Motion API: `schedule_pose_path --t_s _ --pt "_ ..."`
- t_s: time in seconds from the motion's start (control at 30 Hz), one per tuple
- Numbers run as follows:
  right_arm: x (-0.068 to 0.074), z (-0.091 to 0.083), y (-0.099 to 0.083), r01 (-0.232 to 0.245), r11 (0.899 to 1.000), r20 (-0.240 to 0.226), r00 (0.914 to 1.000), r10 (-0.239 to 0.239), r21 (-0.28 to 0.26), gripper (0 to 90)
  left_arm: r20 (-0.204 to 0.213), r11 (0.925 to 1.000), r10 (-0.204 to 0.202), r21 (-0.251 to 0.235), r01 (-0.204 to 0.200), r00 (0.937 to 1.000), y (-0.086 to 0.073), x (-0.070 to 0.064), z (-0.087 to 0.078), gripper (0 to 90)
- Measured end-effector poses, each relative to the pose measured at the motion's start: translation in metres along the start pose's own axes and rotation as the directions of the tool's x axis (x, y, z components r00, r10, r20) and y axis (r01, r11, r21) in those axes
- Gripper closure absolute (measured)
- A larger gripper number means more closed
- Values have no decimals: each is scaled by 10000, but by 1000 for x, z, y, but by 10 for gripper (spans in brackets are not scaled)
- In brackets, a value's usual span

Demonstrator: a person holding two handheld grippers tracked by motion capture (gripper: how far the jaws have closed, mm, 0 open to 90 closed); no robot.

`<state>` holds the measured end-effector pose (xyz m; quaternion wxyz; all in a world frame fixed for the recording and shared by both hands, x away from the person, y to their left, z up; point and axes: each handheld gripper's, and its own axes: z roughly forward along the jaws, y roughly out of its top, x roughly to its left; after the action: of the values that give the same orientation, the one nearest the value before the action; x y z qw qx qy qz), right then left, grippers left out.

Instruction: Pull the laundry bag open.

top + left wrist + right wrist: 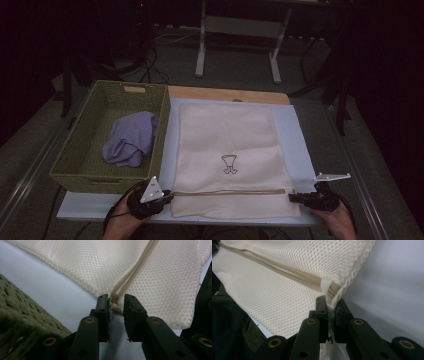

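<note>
A cream mesh bag (230, 140) with a small dark emblem lies flat on the pale table (296, 135). Its tan zipper (230, 192) runs along the near edge. My left gripper (169, 196) is at the zipper's left end. In the left gripper view it (116, 301) stands slightly open, and the zipper slider (113, 300) sits between the fingertips, against the left one. My right gripper (292, 198) is at the right end. In the right gripper view it (330, 305) is shut on the bag's corner, where a white tab (325, 286) meets the zipper (287, 271).
A green woven basket (162, 135) stands against the bag's left side and holds a crumpled lavender cloth (131, 139). A wooden board (225, 94) edges the table's far side. A white desk frame (237, 30) and cables stand on the floor beyond.
</note>
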<state>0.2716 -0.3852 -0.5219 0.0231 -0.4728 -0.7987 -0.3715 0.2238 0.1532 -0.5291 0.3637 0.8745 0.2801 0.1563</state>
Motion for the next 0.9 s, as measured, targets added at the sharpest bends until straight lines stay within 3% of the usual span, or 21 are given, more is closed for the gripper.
schedule_pose_path --t_s 0.13,0.23,0.37,0.7,0.9 --pt "0 1 0 29 10000 -39 10000 -29 15 837 86 9998 -194 -92 194 9998 1 -1 -1 704" --pt "0 1 0 41 10000 -40 10000 -41 -9 835 21 9997 -87 -223 87 10000 2 -3 -2 696" --pt "0 1 -1 40 10000 -66 10000 -40 -42 831 73 9975 -78 -705 83 9999 11 -8 -7 688" --pt "-2 0 -1 -18 9999 -14 10000 18 -122 795 264 9949 -52 -1005 78 9996 32 -14 5 674" --pt "-3 0 -2 93 9999 260 9996 -90 -126 731 347 9925 -201 -1202 242 9992 42 -16 16 667"
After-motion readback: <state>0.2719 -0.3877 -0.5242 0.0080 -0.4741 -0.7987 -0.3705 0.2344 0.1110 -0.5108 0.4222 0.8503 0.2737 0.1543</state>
